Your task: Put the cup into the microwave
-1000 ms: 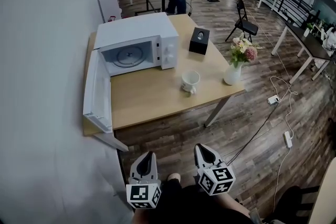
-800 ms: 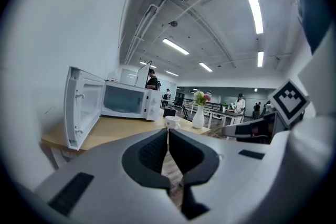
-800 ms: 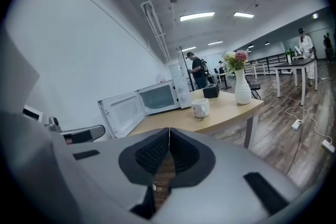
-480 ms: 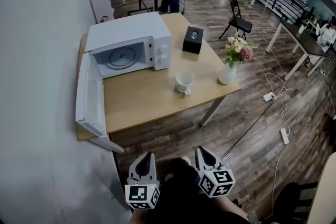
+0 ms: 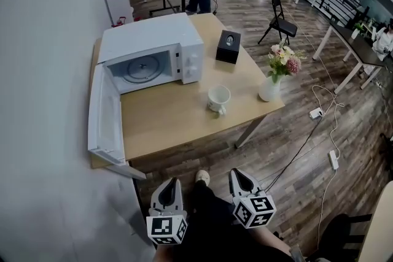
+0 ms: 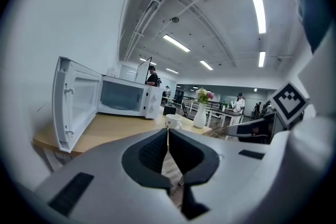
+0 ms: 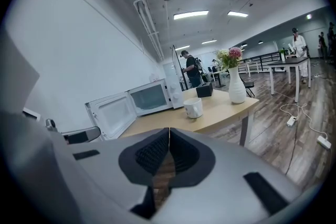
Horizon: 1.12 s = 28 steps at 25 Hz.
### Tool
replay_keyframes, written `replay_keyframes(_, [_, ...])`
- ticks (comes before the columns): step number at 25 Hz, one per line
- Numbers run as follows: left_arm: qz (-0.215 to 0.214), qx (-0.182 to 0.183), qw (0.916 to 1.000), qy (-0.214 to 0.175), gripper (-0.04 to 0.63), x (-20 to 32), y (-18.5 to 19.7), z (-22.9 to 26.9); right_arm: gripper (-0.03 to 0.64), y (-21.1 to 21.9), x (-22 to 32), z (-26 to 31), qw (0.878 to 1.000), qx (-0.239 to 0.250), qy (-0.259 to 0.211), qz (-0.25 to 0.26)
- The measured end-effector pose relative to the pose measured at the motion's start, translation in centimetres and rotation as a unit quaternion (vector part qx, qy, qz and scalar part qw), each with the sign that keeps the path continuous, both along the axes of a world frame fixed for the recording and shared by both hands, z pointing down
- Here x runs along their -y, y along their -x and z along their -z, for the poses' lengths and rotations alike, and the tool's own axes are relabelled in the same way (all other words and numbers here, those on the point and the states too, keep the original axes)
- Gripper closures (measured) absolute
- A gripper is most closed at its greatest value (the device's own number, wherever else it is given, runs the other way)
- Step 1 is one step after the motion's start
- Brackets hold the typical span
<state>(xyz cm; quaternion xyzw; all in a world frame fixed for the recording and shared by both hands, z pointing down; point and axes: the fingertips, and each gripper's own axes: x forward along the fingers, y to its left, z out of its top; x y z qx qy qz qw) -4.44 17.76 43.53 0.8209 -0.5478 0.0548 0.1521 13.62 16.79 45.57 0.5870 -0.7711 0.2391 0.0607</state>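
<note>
Fingers of the left gripper (image 5: 171, 183) and of the right gripper (image 5: 237, 173) are pinched tight together with nothing between them, both held low at the person's front and well short of the light wooden worktop (image 5: 172, 123). Out ahead, the white ceramic cup (image 5: 218, 97) stands upright mid-worktop, a touch to the right, handle seemingly on the near side, so the right gripper looks the nearer one and would have to open first. Beyond and left of it sits the white microwave (image 5: 150, 40), its door (image 5: 104, 113) swung wide open.

Bright ceiling strips (image 6: 258, 2), sharp (fisheye edges dark).
</note>
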Motion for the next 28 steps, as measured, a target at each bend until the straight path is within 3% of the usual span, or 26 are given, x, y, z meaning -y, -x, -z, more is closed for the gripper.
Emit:
replay_keyframes(15, [-0.013,0.011,0.9998,0.011,0.586,8.0,-0.9,0.0,0.616,-0.6,8.1,-0.2,1.0,-0.002,0.008,0.001])
replay_keyframes(16, [-0.013,0.011,0.9998,0.012,0.586,8.5,-1.0,-0.1,0.594,-0.7,8.7,-0.2,1.0,-0.001,0.008,0.003])
replay_keyframes(18, [-0.015,0.012,0.9997,0.016,0.586,9.7,-1.2,-0.3,0.432,-0.8,9.9,-0.4,1.0,0.001,0.012,0.008])
replay_keyframes(20, [-0.018,0.012,0.9996,0.019,0.586,10.8,-1.5,-0.5,0.352,-1.0,10.9,-0.8,1.0,0.001,0.018,0.008])
replay_keyframes(28, [-0.035,0.01,0.9988,0.032,0.586,14.8,-2.8,-1.6,0.261,-1.5,14.2,-3.0,0.998,-0.023,0.048,0.025])
